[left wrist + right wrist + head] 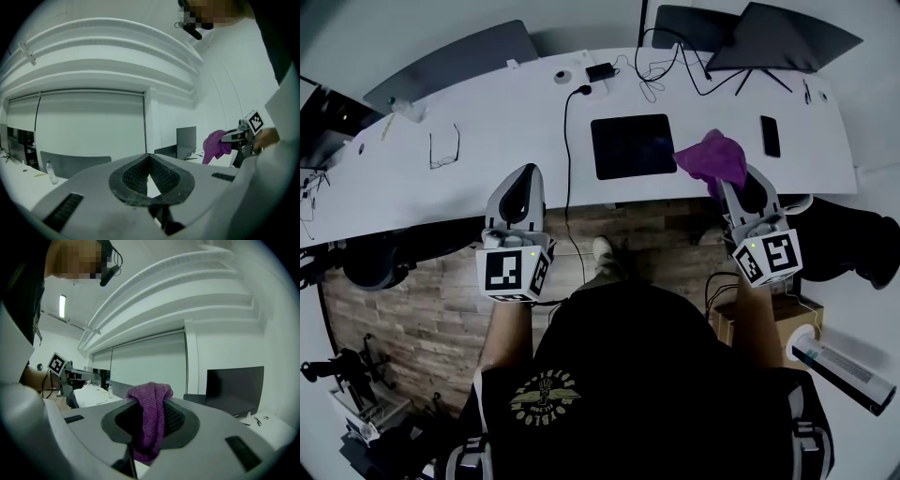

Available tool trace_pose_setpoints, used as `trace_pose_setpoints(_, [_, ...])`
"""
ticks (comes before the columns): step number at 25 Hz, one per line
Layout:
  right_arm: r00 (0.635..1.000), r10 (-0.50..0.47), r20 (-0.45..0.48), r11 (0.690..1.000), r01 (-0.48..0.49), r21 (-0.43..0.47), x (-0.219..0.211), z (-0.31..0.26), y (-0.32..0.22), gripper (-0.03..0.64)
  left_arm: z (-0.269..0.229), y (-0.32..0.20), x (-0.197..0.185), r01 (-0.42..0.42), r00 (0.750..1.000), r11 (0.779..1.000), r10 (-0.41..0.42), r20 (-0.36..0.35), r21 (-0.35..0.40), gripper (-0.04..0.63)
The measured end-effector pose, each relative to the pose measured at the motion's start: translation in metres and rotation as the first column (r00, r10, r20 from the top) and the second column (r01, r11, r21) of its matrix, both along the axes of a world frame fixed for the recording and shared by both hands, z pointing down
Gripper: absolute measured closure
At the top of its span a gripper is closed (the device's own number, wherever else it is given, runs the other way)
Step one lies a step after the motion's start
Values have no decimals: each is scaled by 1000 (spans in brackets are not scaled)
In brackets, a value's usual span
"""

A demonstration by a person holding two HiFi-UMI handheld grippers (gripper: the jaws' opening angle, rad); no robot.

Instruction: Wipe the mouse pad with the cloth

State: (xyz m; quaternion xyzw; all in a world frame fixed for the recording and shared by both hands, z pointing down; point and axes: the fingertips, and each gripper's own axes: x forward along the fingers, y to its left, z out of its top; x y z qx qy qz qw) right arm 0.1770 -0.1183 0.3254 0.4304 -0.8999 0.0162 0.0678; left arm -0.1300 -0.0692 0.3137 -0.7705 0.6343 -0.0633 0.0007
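Observation:
A black square mouse pad [634, 145] lies flat on the white desk [487, 131]. My right gripper [722, 183] is shut on a purple cloth [713, 157], which bunches just off the pad's right edge, held above the desk's front edge. In the right gripper view the cloth [151, 420] hangs pinched between the jaws of my right gripper [151, 416]. My left gripper [523, 190] hovers at the desk's front edge, left of the pad, shut with nothing in it. In the left gripper view my left gripper [149, 174] shows its pads meeting, and the cloth [216, 145] appears far right.
A black cable [568, 141] runs from a plug at the back of the desk down over the front edge. Glasses [443, 150] lie at left, a phone [770, 136] at right. Monitors [778, 39] and tangled cables [661, 70] stand at the back. A dark chair [862, 239] is at right.

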Motion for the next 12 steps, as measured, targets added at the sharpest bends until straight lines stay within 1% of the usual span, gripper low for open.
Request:
trace_pose_setpoints(2, [1000, 5, 2, 1000, -5, -2, -6, 1, -10, 531, -1, -13, -7, -7, 1000, 1000, 7, -1, -1, 594])
trace_pose_setpoints(5, [1000, 9, -21, 1000, -9, -1, -20, -4, -26, 531, -1, -34, -20, -14, 1000, 1000, 14, -14, 5, 594])
trace_pose_setpoints(9, [999, 17, -38, 1000, -17, 18, -38, -13, -41, 531, -3, -53, -35, -33, 999, 999, 33, -28, 20, 594])
trace_pose_setpoints(12, [999, 19, -45, 999, -17, 32, -52, -18, -52, 531, -5, -65, -44, -53, 998, 998, 54, -25, 31, 594])
